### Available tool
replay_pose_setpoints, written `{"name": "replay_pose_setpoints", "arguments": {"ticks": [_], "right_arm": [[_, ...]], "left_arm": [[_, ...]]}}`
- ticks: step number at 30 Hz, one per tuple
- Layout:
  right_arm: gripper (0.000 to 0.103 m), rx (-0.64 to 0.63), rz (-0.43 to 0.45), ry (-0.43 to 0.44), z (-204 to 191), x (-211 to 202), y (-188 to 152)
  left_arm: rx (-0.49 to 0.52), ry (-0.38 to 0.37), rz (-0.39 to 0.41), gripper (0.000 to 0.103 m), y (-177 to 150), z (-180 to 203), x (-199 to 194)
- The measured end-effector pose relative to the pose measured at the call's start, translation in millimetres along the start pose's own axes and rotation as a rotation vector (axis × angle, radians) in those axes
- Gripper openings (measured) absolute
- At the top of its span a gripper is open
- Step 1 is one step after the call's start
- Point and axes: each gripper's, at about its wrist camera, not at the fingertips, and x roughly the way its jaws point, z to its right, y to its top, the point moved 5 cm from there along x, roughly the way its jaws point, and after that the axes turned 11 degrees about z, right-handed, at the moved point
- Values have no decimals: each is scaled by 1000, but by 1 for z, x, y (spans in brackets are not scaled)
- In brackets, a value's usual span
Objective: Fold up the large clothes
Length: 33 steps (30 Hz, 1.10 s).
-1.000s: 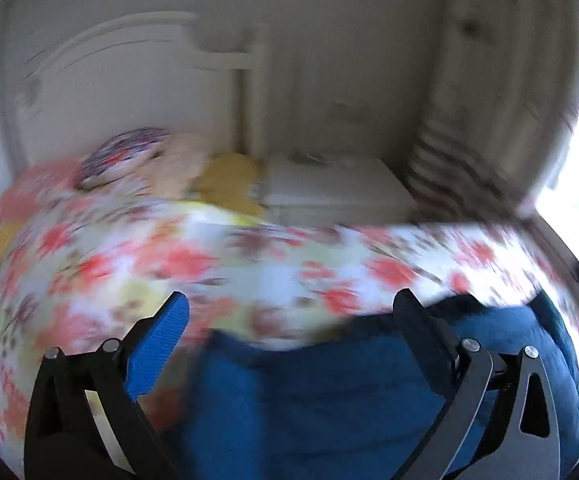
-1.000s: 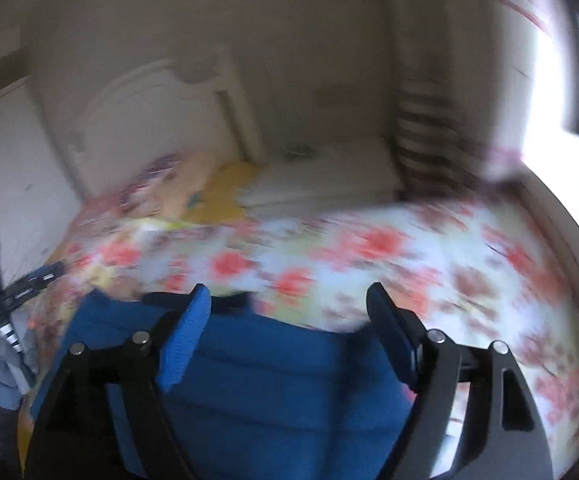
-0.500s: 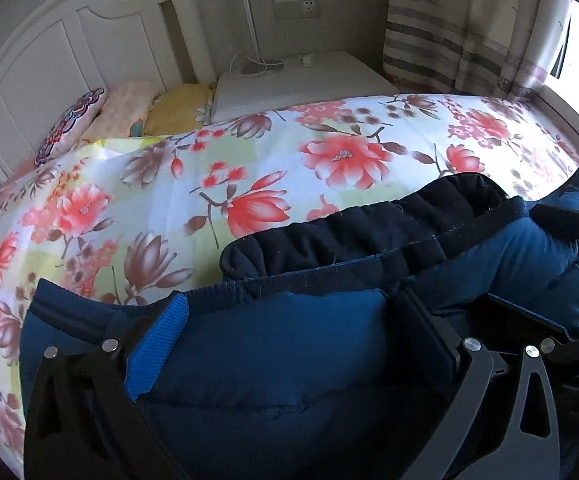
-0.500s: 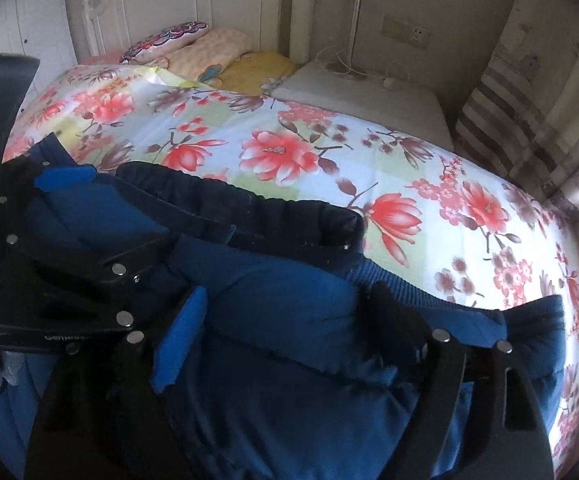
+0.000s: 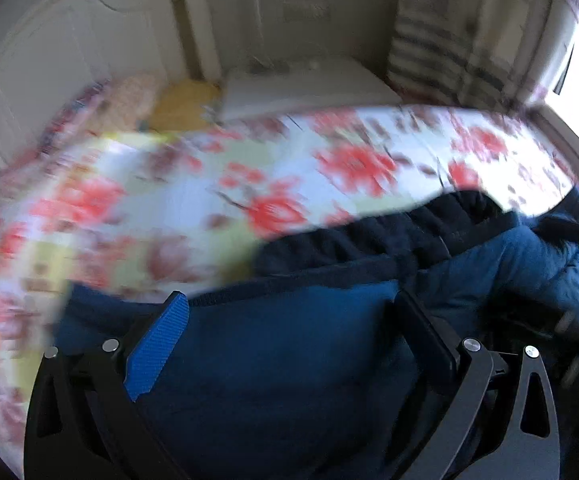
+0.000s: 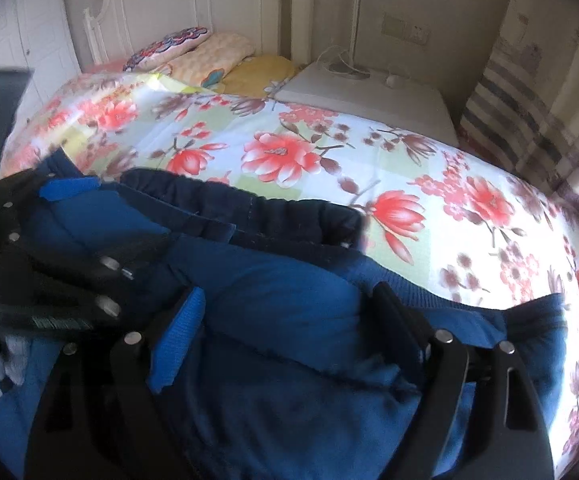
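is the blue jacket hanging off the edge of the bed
No, the blue jacket lies on the floral bedspread.

A padded blue jacket (image 6: pixel 289 300) with a dark navy ribbed collar (image 6: pixel 249 208) is seen bunched across the lower half of both frames, spread on the floral bedspread (image 6: pixel 329 152); its folds are blurred in the left view.

Left wrist view motion-blurred, floral bedspread (image 5: pixel 217 184) smeared, blue jacket (image 6: pixel 289 400) cut off at bottom edge
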Motion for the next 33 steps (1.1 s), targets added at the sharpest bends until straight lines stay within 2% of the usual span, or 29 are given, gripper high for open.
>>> {"name": "replay_pose_setpoints", "arguments": {"ticks": [1, 3, 5, 6, 7, 8, 9, 10, 14, 19, 20, 22, 24, 27, 28, 30, 31, 33], "right_arm": [[82, 7, 25, -34, 7, -13, 3], [83, 51, 100, -77, 33, -44, 7], [83, 118, 97, -89, 61, -52, -1], [83, 148, 77, -108, 77, -51, -9], [83, 187, 44, -114, 95, -42, -22], [84, 231, 12, -85, 105, -31, -36], [85, 276, 3, -40, 110, -24, -45], [85, 325, 32, -3, 115, -22, -49], [86, 299, 45, -19, 112, -23, -51], [86, 394, 94, 65, 121, -29, -52], [83, 403, 95, 63, 123, -30, -52], [81, 364, 77, -47, 120, -36, -46], [82, 282, 104, -120, 106, -46, -36], [85, 171, 126, -124, 74, -53, -23], [88, 142, 120, -129, 67, -50, -22], [90, 102, 41, -130, 60, -27, -31], [91, 116, 8, -117, 60, -20, -37], [92, 178, -4, -70, 69, -14, -39]], "left_arm": [[-16, 1, 37, 99, 4, -15, -14], [-31, 28, 51, 99, 1, -44, -25], [-19, 95, 14, 99, -11, -68, -17], [-35, 104, -35, 99, -24, -83, -5], [-81, 70, -68, 99, -33, -90, 4], [-142, 23, -86, 99, -38, -97, 9], [-187, 6, -92, 99, -39, -103, 13], [-200, 6, -91, 99, -38, -105, 14], [-196, 14, -80, 99, -39, -104, 15], [-212, 14, -72, 99, -41, -106, 13], [-211, 14, -72, 99, -41, -106, 13], [-209, 16, -70, 99, -41, -107, 13], [-210, 15, -70, 99, -41, -106, 13], [-210, 15, -70, 99, -41, -107, 12], [-211, 14, -70, 99, -41, -107, 12], [-214, 12, -68, 99, -41, -107, 12], [-217, 11, -68, 99, -41, -107, 12], [-223, 7, -69, 99, -41, -108, 12]]}}
